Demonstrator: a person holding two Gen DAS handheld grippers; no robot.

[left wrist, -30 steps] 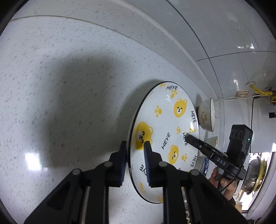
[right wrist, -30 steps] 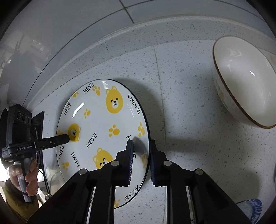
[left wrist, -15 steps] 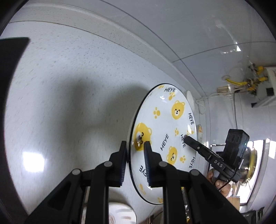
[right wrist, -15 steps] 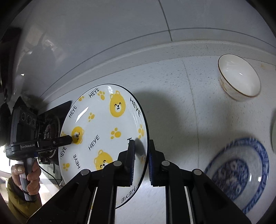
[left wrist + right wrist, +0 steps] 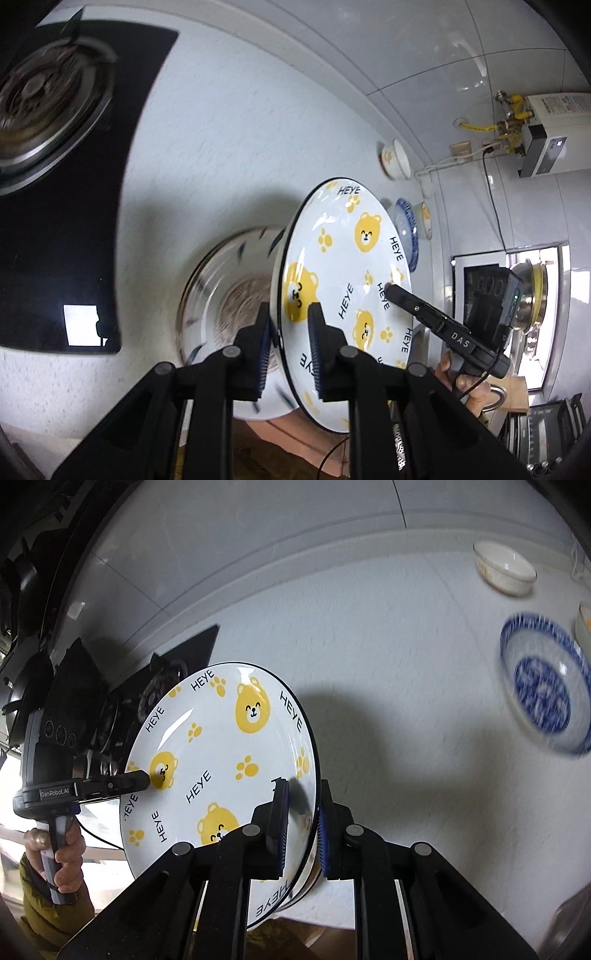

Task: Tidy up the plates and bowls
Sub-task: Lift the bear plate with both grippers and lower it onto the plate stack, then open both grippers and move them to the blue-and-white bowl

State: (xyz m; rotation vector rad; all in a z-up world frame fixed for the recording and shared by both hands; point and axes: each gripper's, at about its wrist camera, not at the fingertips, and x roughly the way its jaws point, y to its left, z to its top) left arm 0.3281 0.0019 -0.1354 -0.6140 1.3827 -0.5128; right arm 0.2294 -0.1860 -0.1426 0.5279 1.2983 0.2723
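Stove burner (image 5: 44, 99) sits on the black hob far off to the left of the left hand-held gripper (image 5: 288, 349), well apart from the action, likely just the edge of the work zone. Just beyond that hand-held gripper's left finger lies a blurred plate with dark leaf marks (image 5: 229, 295) flat on the worktop (image 5: 221, 129); judged as the stack target, since the carried plate hangs right over it. Left hand-held gripper is clenched on the near rim of the bear plate (image 5: 343, 280), one pad under, one on the printed face. Plate is off the worktop and tilted, face toward the right. Right hand-held gripper (image 5: 303, 825) is clamped on the opposite rim of the same plate (image 5: 221, 753), pads either side of the edge. Two-point hold makes sense: wide, glossy, thin rim, a single pinch could let it swing or slip. A person's hand (image 5: 59, 853) grips each handle. Farther right of the right hand-held gripper, a blue patterned bowl (image 5: 546, 694) rests on the worktop, well apart, with a white bowl (image 5: 504, 566) beyond it near the wall; probably left to sort. Next move looks like levelling and lowering onto the leaf plate; risk is rim clash or uneven release.
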